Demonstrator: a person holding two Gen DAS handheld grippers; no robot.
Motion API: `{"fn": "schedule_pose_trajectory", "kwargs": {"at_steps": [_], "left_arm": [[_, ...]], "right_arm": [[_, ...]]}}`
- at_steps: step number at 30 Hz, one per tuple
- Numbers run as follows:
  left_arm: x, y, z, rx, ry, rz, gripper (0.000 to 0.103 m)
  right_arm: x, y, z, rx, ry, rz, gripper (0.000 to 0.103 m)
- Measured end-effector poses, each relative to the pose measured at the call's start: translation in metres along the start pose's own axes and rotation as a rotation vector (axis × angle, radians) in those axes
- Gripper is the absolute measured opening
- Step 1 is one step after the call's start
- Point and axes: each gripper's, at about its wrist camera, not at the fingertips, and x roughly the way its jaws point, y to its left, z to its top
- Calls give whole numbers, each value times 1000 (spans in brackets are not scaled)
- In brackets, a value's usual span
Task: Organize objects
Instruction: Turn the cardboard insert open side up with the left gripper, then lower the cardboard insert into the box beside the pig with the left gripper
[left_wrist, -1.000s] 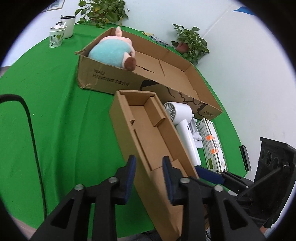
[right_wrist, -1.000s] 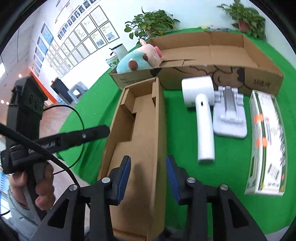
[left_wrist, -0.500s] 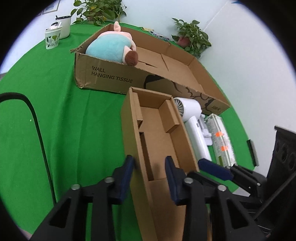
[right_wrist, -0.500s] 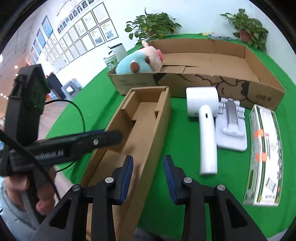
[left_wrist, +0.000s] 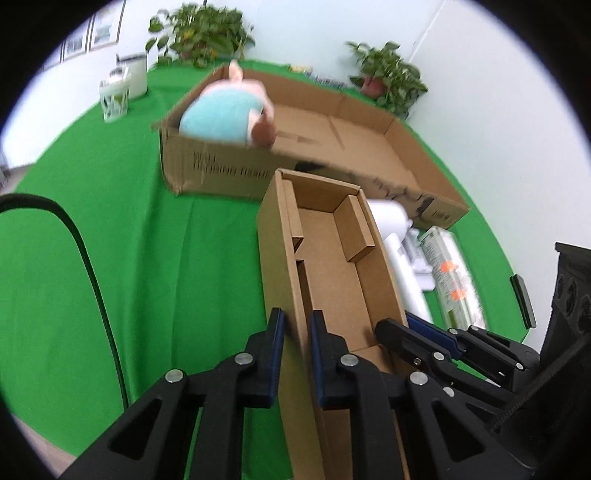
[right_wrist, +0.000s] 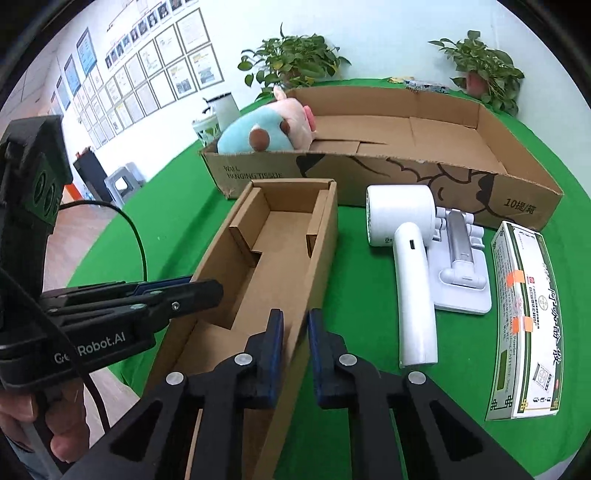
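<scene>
A long narrow open cardboard box (left_wrist: 328, 266) (right_wrist: 273, 258) lies on the green table. My left gripper (left_wrist: 295, 332) is shut on its left wall near the near end. My right gripper (right_wrist: 295, 332) is shut on its right wall. Each gripper also shows in the other's view: the right gripper (left_wrist: 417, 328) and the left gripper (right_wrist: 177, 291). Right of the box lie a white hair dryer (right_wrist: 410, 266), a white stand (right_wrist: 458, 273) and a white-green medicine box (right_wrist: 524, 325).
A large open cardboard box (right_wrist: 406, 173) (left_wrist: 221, 173) stands behind, with a plush toy (right_wrist: 266, 129) (left_wrist: 225, 114) in its left end. Potted plants (right_wrist: 291, 62), a kettle (right_wrist: 225, 107) and a cup (left_wrist: 114, 99) stand at the back. A black cable (left_wrist: 85, 266) hangs at left.
Both grippers have closed onto the narrow box's side walls. The box has swung to point straight toward the large box.
</scene>
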Motion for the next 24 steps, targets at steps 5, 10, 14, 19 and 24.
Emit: {"fn": "schedule_pose_trajectory", "kwargs": {"at_steps": [5,10,14,19,24], "left_arm": [[-38,-24,18,72,-144,15,12],[-63,-48,42,153,-259,36,12],[-69,-57,67,171,-300,15,11],[-77,-71,103,209,-356,7,10],[-81,-82,142,239,-410,-9,10]], "right_arm": [[-29,-2,16,27,-104,21,8],[-55,-3,39,32,-208,21,8],[-74,-10,64,28,-278,6,8],[-102,-17,99,16,-380,-29,7],[-121,-22,138,1,-444,-47,7]]}}
